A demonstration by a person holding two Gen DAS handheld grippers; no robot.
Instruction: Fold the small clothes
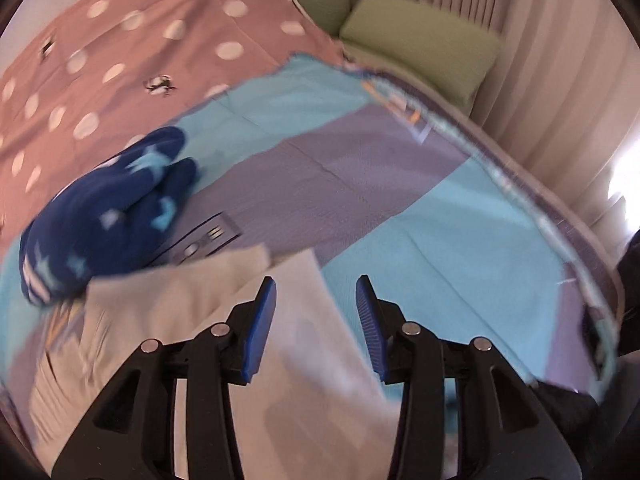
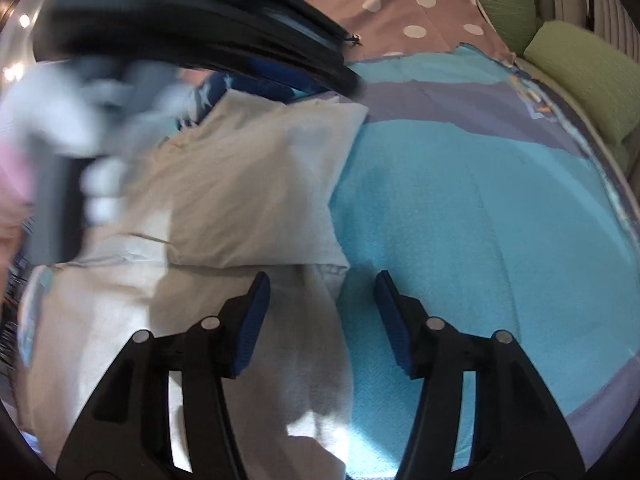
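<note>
Surface: a bed [image 2: 460, 208] spread with a turquoise-and-lilac cover; beyond it a pink sheet with white dots [image 1: 132, 40], and green cushions [image 1: 420, 40] at the far edge by the curtains.
Task's thing: a pale beige garment [image 2: 248, 184] lies on the cover toward the near left part of the bed, already doubled over once, its folded upper panel resting on a longer lower layer that runs toward the near edge.
Neighbour: a navy garment with pale stars [image 1: 108, 208], bunched in a heap, sits just beyond the beige one, touching or overlapping its far corner.
Left gripper [image 1: 316, 328]: jaws partly apart, nothing between the blue pads; it hangs over the beige garment's right-hand portion. The view is smeared.
Right gripper [image 2: 324, 320]: jaws standing apart and empty, poised over the garment's right border where cloth meets turquoise cover.
Handling: judged light, limp and thin; it will drape and crease instead of holding shape, and is not fragile. Layers may slide on one another.
Where to take hold: at a hem or corner of the lower layer, pinching both plies near the edge, one gripper per corner, so the fold carries over evenly.
</note>
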